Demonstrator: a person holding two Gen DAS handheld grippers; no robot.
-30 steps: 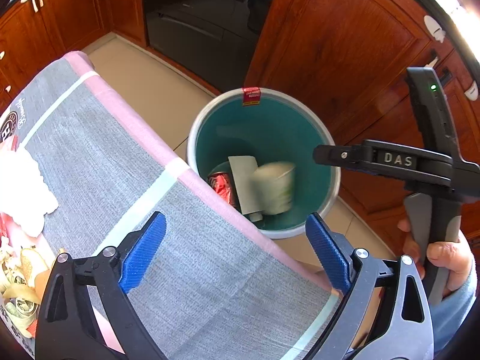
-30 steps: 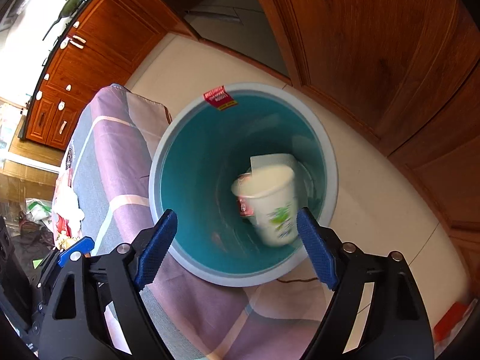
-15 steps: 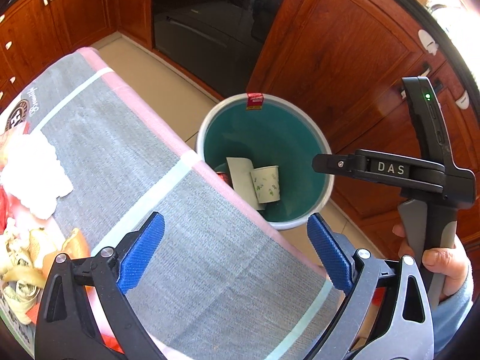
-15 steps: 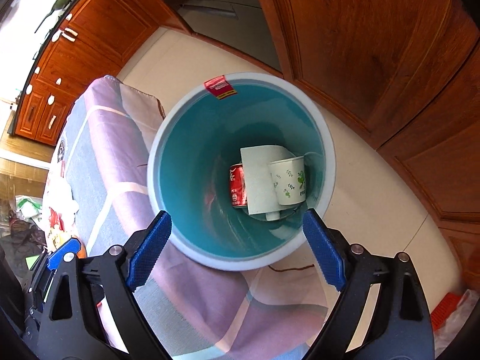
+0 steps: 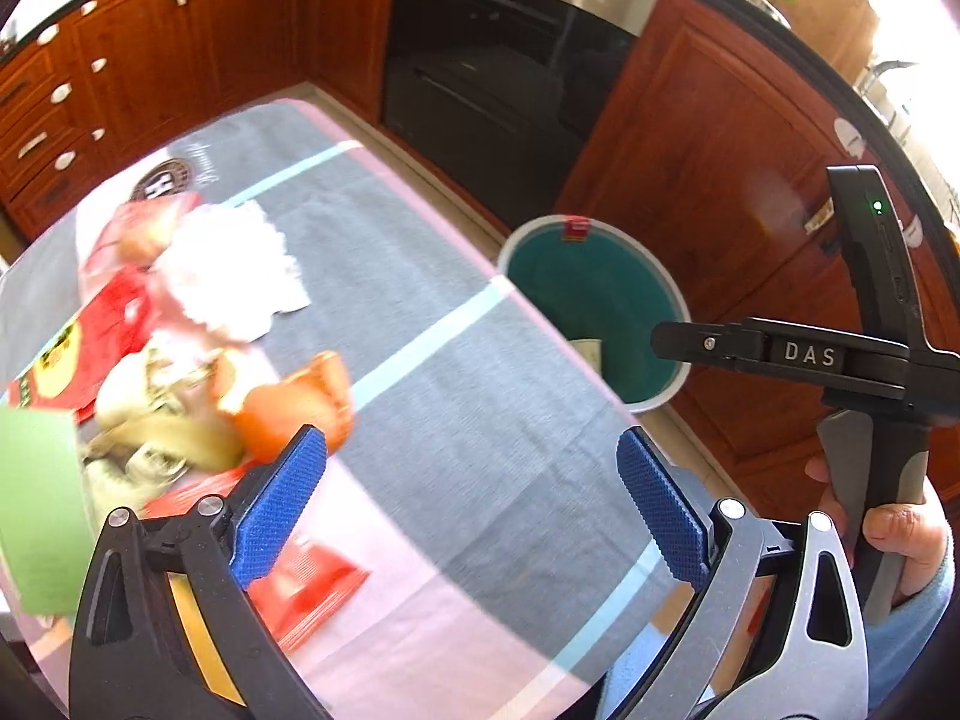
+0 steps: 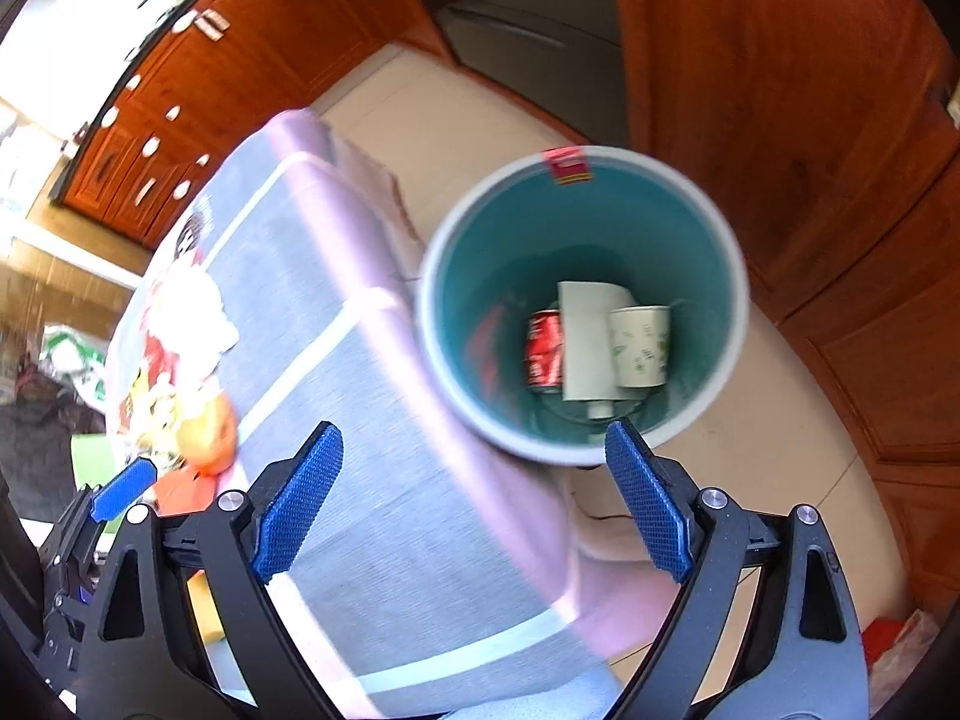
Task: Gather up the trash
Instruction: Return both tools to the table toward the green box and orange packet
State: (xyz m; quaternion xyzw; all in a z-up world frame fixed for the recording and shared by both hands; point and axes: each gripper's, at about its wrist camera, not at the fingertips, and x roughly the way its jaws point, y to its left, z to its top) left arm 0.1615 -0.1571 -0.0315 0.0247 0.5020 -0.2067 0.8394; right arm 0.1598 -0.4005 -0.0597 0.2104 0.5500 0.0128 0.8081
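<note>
A teal bin [image 6: 708, 252] stands on the floor beside the table; it also shows in the left wrist view [image 5: 606, 276]. In it lie a paper cup [image 6: 641, 345], a white carton [image 6: 585, 342] and a red can [image 6: 543, 348]. On the table's grey cloth [image 5: 432, 276] lies a trash pile: white crumpled tissue [image 5: 231, 270], orange peel [image 5: 294, 405], red wrappers [image 5: 102, 330], a green sheet [image 5: 39, 504]. My left gripper [image 5: 471, 510] is open and empty over the cloth. My right gripper [image 6: 474, 501] is open and empty above the table edge and bin; it also shows in the left wrist view [image 5: 780, 354].
Wooden cabinets [image 5: 708, 168] stand close behind the bin, and a black oven [image 5: 498, 66] is beyond it. The tiled floor [image 6: 456, 114] runs between the table and the cabinets. A red packet [image 5: 306, 594] lies near the left fingers.
The paper cup dropped from my right gripper into the bin and settled there. Both grippers have swung left, away from the bin and toward the trash pile.
</note>
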